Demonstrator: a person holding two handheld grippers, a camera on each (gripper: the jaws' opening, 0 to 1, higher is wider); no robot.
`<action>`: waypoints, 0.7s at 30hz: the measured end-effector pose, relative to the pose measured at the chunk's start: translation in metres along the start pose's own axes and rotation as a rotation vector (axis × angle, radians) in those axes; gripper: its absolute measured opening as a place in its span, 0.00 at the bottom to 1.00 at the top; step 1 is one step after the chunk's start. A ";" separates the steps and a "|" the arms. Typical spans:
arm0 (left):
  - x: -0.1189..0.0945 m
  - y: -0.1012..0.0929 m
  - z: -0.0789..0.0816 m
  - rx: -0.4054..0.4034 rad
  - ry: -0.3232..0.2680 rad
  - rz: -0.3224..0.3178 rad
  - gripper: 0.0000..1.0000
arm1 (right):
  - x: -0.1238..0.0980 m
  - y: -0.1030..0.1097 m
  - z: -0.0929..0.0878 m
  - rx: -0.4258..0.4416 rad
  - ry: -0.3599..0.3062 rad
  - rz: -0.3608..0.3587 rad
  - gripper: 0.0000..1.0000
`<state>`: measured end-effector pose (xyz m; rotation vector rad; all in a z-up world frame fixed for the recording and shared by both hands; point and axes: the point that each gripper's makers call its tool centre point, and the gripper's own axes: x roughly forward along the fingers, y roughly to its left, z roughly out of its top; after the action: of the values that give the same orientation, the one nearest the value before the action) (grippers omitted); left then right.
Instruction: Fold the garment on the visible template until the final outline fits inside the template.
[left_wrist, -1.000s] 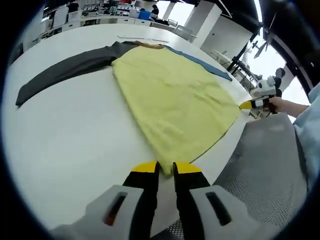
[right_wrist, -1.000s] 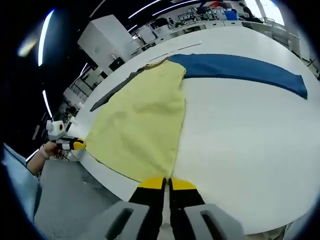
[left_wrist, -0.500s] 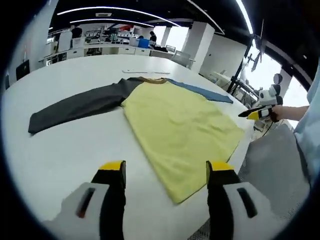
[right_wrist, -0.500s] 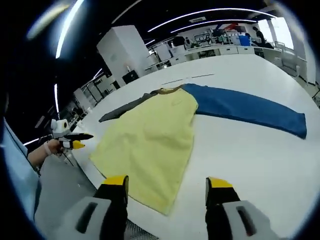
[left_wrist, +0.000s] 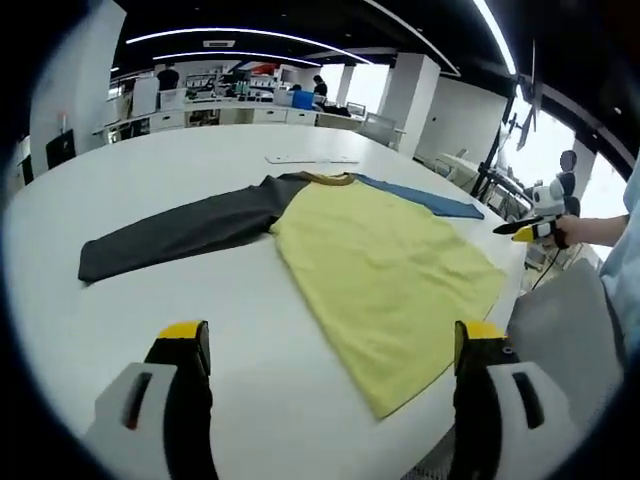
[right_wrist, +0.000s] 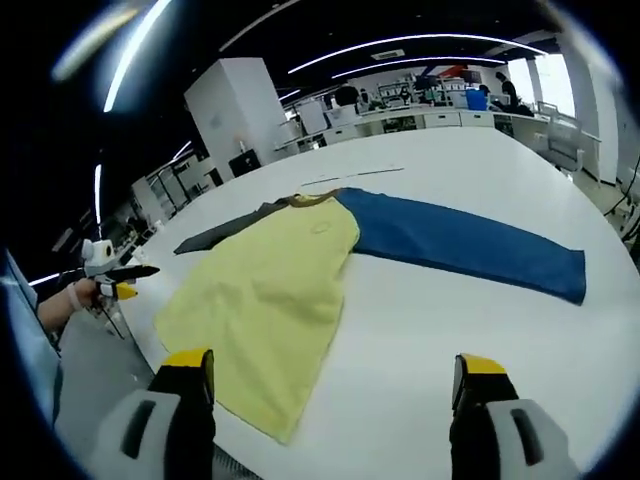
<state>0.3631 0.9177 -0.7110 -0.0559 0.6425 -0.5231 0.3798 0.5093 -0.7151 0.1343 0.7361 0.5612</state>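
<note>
Room: open-plan workshop, white columns, ceiling strip lights, benches and people far back.
Surface: big white table (left_wrist: 150, 300), rounded edge near me.
My left gripper (left_wrist: 330, 345): jaws spread wide, nothing between them, hovering above the near table edge, just short of the shirt's hem.
My right gripper (right_wrist: 330, 370): jaws also wide apart, holding nothing, hovering at the near edge by the hem corner.
Other-claw sightings: right gripper at far right of the left gripper view, my hand (left_wrist: 590, 230) on it; left gripper at far left of the right gripper view, off the table.
Garment: long-sleeve shirt (left_wrist: 395, 270) lying flat, unfolded, yellow body, hem toward me, brown collar away.
Dark grey sleeve (left_wrist: 180, 232): stretched out flat to my left.
Blue sleeve (right_wrist: 460, 245): stretched out flat to my right.
Beyond collar: thin pale strip (left_wrist: 310, 159) on the table; cannot tell what it is.
Template: cannot make out an outline.
</note>
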 end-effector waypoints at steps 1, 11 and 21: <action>0.000 0.000 0.000 0.005 0.002 0.000 0.99 | 0.000 -0.001 0.001 0.000 0.001 -0.004 1.00; 0.001 0.003 -0.002 0.017 0.016 0.012 0.98 | -0.013 -0.056 0.019 0.018 -0.037 -0.125 1.00; 0.000 0.007 0.001 0.013 0.007 0.019 0.98 | -0.027 -0.106 0.037 0.058 -0.099 -0.236 1.00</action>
<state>0.3668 0.9238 -0.7114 -0.0356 0.6455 -0.5088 0.4348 0.4082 -0.7048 0.1257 0.6614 0.3068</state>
